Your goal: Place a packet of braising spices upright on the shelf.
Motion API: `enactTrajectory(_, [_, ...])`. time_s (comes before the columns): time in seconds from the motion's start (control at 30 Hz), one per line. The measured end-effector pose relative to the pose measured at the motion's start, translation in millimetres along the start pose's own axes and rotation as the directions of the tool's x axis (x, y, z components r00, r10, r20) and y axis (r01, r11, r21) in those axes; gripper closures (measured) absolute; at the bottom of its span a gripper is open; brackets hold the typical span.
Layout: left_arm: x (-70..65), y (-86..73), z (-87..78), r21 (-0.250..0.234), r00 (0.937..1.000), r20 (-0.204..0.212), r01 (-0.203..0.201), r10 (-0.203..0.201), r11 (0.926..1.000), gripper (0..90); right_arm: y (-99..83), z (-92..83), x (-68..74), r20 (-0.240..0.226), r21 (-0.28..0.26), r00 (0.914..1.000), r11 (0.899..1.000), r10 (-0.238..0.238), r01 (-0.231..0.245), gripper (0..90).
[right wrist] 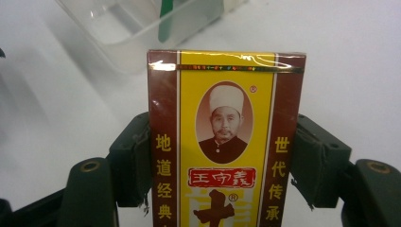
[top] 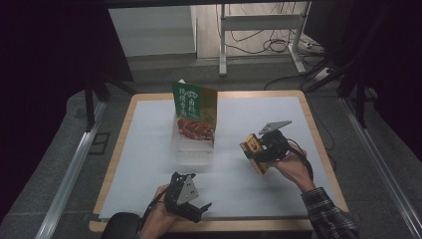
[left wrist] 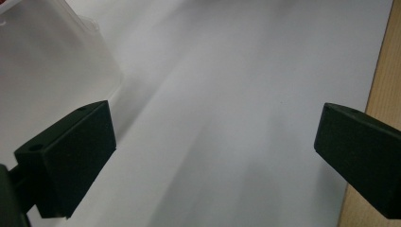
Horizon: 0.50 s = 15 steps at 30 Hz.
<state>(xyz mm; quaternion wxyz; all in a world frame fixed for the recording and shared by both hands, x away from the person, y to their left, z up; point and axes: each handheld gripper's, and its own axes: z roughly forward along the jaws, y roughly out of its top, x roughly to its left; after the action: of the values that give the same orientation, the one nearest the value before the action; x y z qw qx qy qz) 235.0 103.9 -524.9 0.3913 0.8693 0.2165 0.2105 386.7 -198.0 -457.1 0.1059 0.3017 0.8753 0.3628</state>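
- The right tongs (top: 255,152), at centre right of the high view, grip a yellow-and-brown box (right wrist: 226,137); in the right gripper view the jaws press its two long sides.
- The left tongs (top: 191,206), at lower centre of the high view, are spread wide with nothing between them, above the white surface (left wrist: 227,94).
- A clear plastic tub (top: 191,147) sits at the middle of the surface, with a green-and-orange packet (top: 195,112) standing upright in it.
- The box is apart from the tub, to its right.
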Motion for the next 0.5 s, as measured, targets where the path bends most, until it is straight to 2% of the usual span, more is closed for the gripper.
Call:
enactTrajectory(0.1, [1.8,-0.4,-1.4,-0.016,0.9994,0.014,0.032,-0.032,0.9994,0.0,2.4,-1.6,1.8,-0.002,-0.029,1.0000,1.000,-0.003,0.003,31.8])
enactTrajectory(0.27, [3.0,-0.9,-5.8,-0.031,0.9982,0.023,0.055,-0.055,0.9980,0.0,7.6,-3.8,5.5,-0.011,-0.084,0.9999,0.996,0.004,-0.005,31.8])
enactTrajectory(0.5, [2.2,-5.4,-14.9,-0.050,0.9955,0.028,0.091,-0.090,0.9945,0.0,18.8,-4.9,12.2,-0.025,-0.154,0.9994,0.988,-0.024,0.020,31.8])
